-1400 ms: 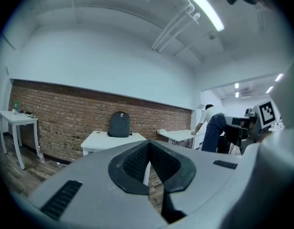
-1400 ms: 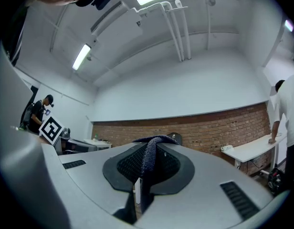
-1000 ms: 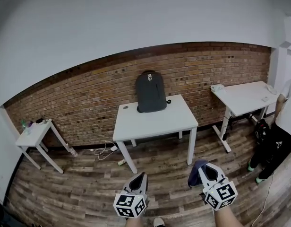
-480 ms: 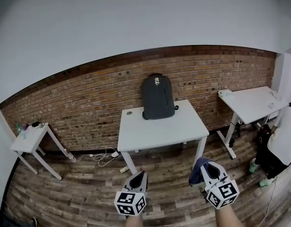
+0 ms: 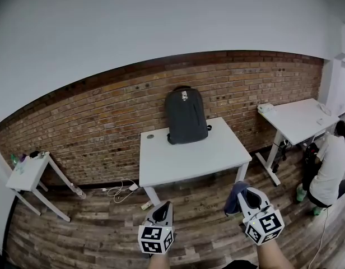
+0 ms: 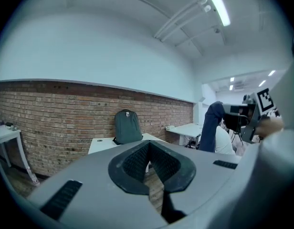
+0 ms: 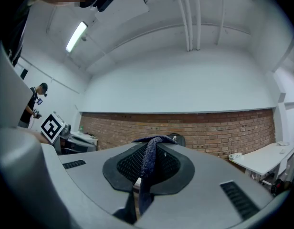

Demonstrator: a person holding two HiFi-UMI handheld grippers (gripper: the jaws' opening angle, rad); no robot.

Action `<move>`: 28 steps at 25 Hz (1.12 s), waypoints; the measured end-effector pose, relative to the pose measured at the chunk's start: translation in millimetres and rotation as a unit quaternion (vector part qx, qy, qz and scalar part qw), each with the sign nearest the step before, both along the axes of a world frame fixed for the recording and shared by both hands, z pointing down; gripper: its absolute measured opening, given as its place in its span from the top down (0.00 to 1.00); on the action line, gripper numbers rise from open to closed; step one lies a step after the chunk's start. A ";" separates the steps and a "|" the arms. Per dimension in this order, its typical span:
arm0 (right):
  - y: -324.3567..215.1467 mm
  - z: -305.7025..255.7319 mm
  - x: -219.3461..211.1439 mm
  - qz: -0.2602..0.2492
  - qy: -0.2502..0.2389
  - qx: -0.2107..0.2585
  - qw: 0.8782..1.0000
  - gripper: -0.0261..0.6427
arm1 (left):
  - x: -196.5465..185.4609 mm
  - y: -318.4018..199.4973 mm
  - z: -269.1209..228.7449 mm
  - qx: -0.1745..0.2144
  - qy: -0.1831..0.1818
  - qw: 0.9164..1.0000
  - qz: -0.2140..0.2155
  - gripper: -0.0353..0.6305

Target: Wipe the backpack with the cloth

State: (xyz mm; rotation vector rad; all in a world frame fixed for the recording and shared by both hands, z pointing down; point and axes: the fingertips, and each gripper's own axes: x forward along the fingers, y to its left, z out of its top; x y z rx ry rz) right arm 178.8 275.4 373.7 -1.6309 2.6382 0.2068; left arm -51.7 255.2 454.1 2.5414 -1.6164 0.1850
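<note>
- The right claw (image 5: 243,196) is clamped on the dark blue cloth (image 7: 148,160), which hangs out between its jaws. The left claw (image 5: 163,208) is closed with nothing in it.
- The backpack (image 5: 185,116) stands well ahead of both claws. It is upright at the back of the middle table (image 5: 189,161) and leans on the brick wall (image 5: 105,111).
- The step in hand looks like the approach. Walk up until the backpack is close in front of the right claw, and grip firmly so the cloth cannot slip. The empty left claw could steady the backpack's side before the wiping starts.
- Counted in the head view: two claws, one cloth, one backpack, three white tables, and one person (image 5: 328,170) far off to the right claw's right.
</note>
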 end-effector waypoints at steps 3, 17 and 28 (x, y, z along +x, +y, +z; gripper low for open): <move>-7.5 -0.5 -6.3 0.001 -0.002 0.005 1.000 0.92 | -4.5 -7.3 3.1 -0.002 0.009 1.000 0.007 0.97; -72.8 3.5 -25.8 -0.021 -0.005 0.007 1.000 0.92 | -28.4 -60.5 5.2 0.011 0.004 1.000 -0.024 0.97; -165.1 12.0 -8.7 -0.016 -0.022 -0.002 1.000 0.92 | -15.0 -144.4 3.5 0.012 -0.009 0.999 -0.033 0.97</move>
